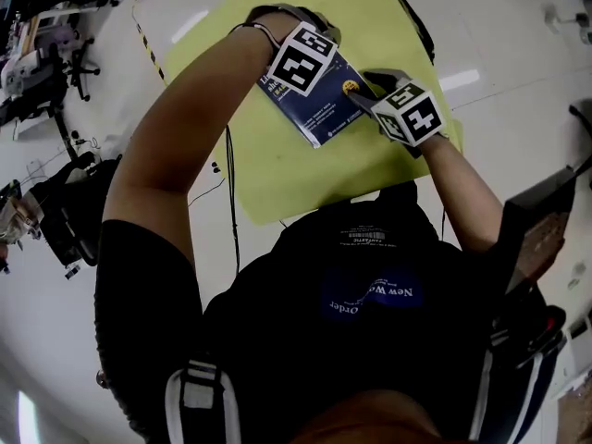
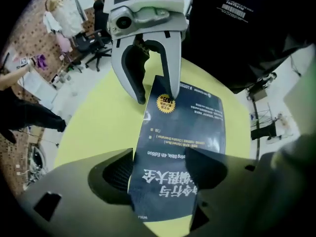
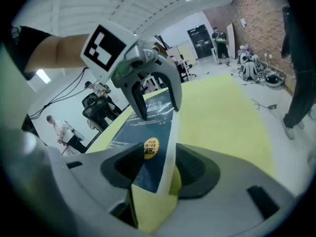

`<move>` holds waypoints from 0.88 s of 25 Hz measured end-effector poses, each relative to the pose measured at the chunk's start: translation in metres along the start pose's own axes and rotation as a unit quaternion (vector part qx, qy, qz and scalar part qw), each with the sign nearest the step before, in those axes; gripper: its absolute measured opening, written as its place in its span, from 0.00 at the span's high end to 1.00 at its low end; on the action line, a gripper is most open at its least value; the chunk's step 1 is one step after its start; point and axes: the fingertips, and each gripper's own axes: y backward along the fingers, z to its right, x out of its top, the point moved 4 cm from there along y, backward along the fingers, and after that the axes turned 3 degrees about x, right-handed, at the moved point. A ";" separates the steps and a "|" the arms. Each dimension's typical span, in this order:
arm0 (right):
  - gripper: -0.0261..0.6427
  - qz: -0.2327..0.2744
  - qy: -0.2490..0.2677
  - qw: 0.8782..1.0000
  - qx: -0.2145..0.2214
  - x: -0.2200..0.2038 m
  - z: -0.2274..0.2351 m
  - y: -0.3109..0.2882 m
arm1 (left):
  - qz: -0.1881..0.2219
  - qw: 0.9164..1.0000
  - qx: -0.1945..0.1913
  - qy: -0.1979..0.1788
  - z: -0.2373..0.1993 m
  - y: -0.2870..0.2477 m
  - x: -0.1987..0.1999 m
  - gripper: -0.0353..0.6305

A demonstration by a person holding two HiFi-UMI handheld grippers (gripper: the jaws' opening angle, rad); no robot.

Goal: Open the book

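Note:
A dark blue book point(image 1: 324, 118) lies shut and flat on a round yellow-green table point(image 1: 277, 174), its cover with a gold sticker facing up. My left gripper point(image 1: 305, 67) points straight down over one end of the book point(image 2: 187, 122); its jaws point(image 2: 160, 167) stand wide, straddling that end. My right gripper point(image 1: 363, 91) comes in slanted at the opposite end. Its jaws point(image 3: 158, 169) are open, with the book's point(image 3: 133, 137) corner and white page edge between them. Each gripper shows in the other's view: the right gripper point(image 2: 157, 94) and the left gripper point(image 3: 158, 107), fingertips down at the book.
The table point(image 2: 103, 117) has bare yellow surface on both sides of the book point(image 3: 222, 112). A black cable point(image 1: 229, 183) hangs at its near left edge. Office chairs point(image 2: 94, 43) and people point(image 3: 54, 127) are on the floor beyond.

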 end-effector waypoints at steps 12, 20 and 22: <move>0.86 0.017 0.034 0.999 -0.010 0.026 -0.027 0.022 | 0.019 1.000 -0.001 -0.022 0.003 0.010 0.000 0.47; 0.89 0.020 0.118 0.993 0.005 0.060 -0.085 0.039 | 0.002 0.990 0.118 -0.078 0.033 0.059 0.001 0.69; 0.89 0.009 0.148 0.989 0.002 0.066 -0.105 0.040 | -0.001 0.986 0.151 -0.073 0.049 0.075 -0.001 0.75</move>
